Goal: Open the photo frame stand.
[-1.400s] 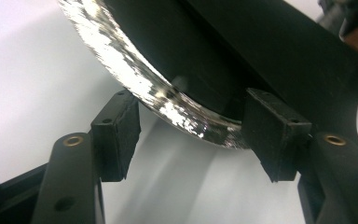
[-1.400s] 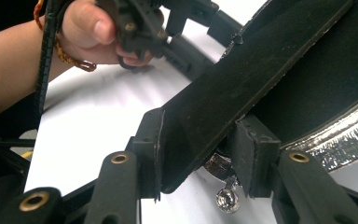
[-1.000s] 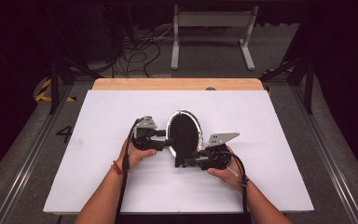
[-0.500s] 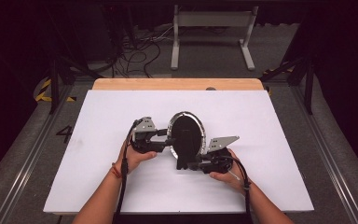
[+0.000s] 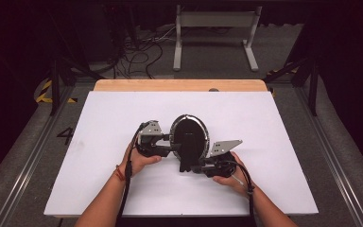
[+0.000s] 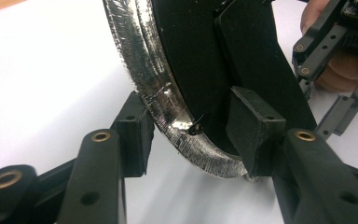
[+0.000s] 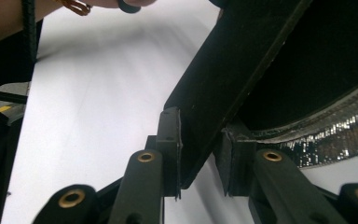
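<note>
Oval picture frame (image 5: 188, 137) with a silver glitter rim, black backing up toward the camera, sits mid-table on the white table sheet (image 5: 274, 123), between the 2 grippers. Long axis runs roughly away from the person, slightly tilted.

Left gripper (image 5: 166, 147) comes in from the frame's left side. In the left gripper view the jaws straddle the glitter rim (image 6: 168, 100): 1 pad outside the rim, 1 pad against the black back; they look closed narrow on the edge, though a slight gap at the outer pad can't be ruled out.

Right gripper (image 5: 196, 165) sits at the frame's near lower edge. In the right gripper view its jaws are pinched narrow on the black easel stand (image 7: 233, 79), the flat leg hinged to the back, which angles up and away from the pads.

Key relation: the stand lies along the frame's long axis, with its free end toward the person, so the right gripper is the nearer 1 to it; the left just steadies the rim. Likely next move: swing the stand off the back while the left holds the frame.
</note>
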`<state>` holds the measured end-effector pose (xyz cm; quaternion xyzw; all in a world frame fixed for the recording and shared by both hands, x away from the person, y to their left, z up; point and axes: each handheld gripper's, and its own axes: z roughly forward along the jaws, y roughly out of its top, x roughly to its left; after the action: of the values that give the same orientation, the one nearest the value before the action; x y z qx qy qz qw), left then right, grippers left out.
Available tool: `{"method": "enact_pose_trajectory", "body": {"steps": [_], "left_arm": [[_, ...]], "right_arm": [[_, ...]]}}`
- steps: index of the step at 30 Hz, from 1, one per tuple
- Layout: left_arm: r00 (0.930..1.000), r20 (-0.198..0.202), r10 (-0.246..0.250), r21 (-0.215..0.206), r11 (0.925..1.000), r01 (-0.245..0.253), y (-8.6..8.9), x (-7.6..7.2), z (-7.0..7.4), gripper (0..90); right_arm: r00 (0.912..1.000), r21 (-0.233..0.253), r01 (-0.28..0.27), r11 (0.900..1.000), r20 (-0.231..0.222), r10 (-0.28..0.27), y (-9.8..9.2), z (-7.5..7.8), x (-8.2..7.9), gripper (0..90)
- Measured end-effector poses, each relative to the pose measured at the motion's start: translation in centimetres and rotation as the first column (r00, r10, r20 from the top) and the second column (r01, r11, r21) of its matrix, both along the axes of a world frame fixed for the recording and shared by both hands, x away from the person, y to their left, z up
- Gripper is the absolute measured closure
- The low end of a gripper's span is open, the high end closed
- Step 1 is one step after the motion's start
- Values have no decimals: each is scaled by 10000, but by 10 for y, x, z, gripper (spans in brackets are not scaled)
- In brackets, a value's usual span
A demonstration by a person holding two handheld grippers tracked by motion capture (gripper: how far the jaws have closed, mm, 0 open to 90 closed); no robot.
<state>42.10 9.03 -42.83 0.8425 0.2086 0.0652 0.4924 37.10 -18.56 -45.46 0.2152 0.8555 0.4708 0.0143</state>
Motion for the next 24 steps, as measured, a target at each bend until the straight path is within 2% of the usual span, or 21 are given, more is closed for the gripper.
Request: {"method": "enact_pose_trajectory", "body": {"steps": [4, 5, 7, 8, 9, 11, 15, 19, 22, 24], "left_arm": [[9987, 463, 191, -43, 9998, -189, -2, -4, 5, 580], [9987, 463, 191, -43, 9998, -189, -2, -4, 5, 595], [9946, 960, 392, 165, 9990, -409, -6, -7, 10, 607], [9946, 960, 392, 165, 9990, -409, -6, -7, 10, 616], [9920, 1189, 428, 190, 9988, -453, -7, -9, 12, 616], [9888, 1400, 514, 157, 9984, -541, -9, -11, 15, 650], [9856, 1617, 485, 250, 9983, -532, -10, -15, 15, 649], [9845, 1665, 546, 228, 9980, -592, -9, -19, 15, 647], [9821, 1809, 524, 270, 9979, -583, -7, -21, 13, 650], [9831, 1780, 426, 236, 9986, -476, -7, -21, 12, 652]], "right_arm": [[9997, -179, 216, 9996, 61, -215, -2, 0, 4, 733], [9997, -179, 216, 9996, 61, -215, -2, 0, 4, 733], [9983, -255, 580, 9980, 21, -579, -3, -1, 9, 735], [9983, -255, 580, 9980, 21, -579, -3, -1, 9, 735], [9978, -293, 663, 9974, 13, -663, -3, -2, 10, 735], [9959, -400, 901, 9951, 9, -901, -3, -3, 12, 729], [9950, -247, 994, 9947, 16, -994, -5, -3, 11, 705], [9927, 64, 1206, 9927, 2, -1206, -8, 5, 11, 640], [9929, 185, 1185, 9928, -82, -1184, -10, 6, 10, 689], [9935, 181, 1140, 9933, -91, -1138, -10, 5, 10, 723]]}}
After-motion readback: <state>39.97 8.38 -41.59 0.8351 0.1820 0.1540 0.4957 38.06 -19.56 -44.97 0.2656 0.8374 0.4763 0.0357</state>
